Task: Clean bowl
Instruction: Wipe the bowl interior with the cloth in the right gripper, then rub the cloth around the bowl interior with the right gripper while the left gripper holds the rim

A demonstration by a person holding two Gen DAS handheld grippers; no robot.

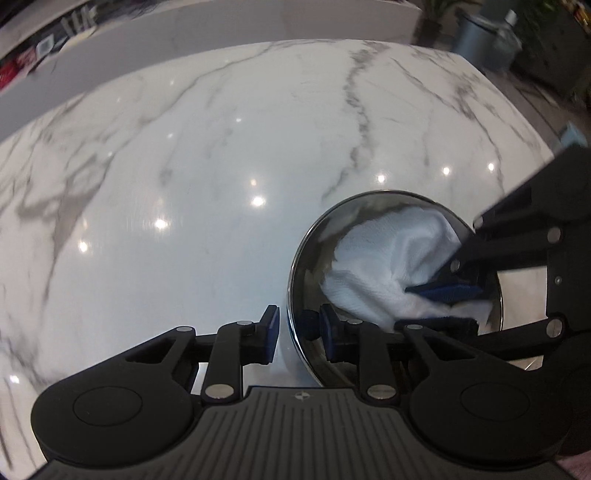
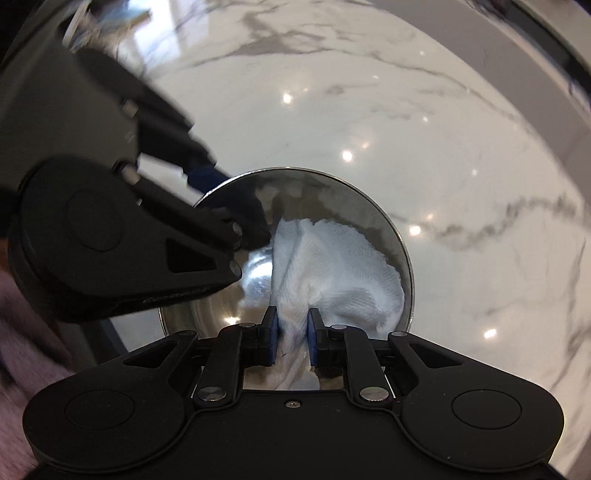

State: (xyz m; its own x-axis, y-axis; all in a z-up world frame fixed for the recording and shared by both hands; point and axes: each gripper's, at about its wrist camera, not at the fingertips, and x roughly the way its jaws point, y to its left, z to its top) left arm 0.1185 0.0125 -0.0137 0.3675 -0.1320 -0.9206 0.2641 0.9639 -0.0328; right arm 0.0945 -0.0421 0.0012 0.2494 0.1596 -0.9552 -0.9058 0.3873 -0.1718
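A shiny steel bowl (image 1: 306, 251) stands on the white marble counter (image 1: 221, 166). My left gripper (image 1: 298, 338) straddles its near-left rim, one finger outside, one inside, gripping the wall. A crumpled white cloth (image 1: 388, 269) lies inside the bowl. My right gripper (image 1: 443, 295) comes in from the right and is shut on the cloth. In the right wrist view the right gripper (image 2: 291, 334) pinches the cloth (image 2: 332, 266) inside the bowl (image 2: 400, 251), and the left gripper (image 2: 221, 199) holds the bowl's far-left rim.
The marble counter (image 2: 406, 110) stretches wide around the bowl. A grey bin (image 1: 476, 37) and plants stand on the floor beyond the counter's far right edge. A white ledge (image 1: 221, 33) runs behind the counter.
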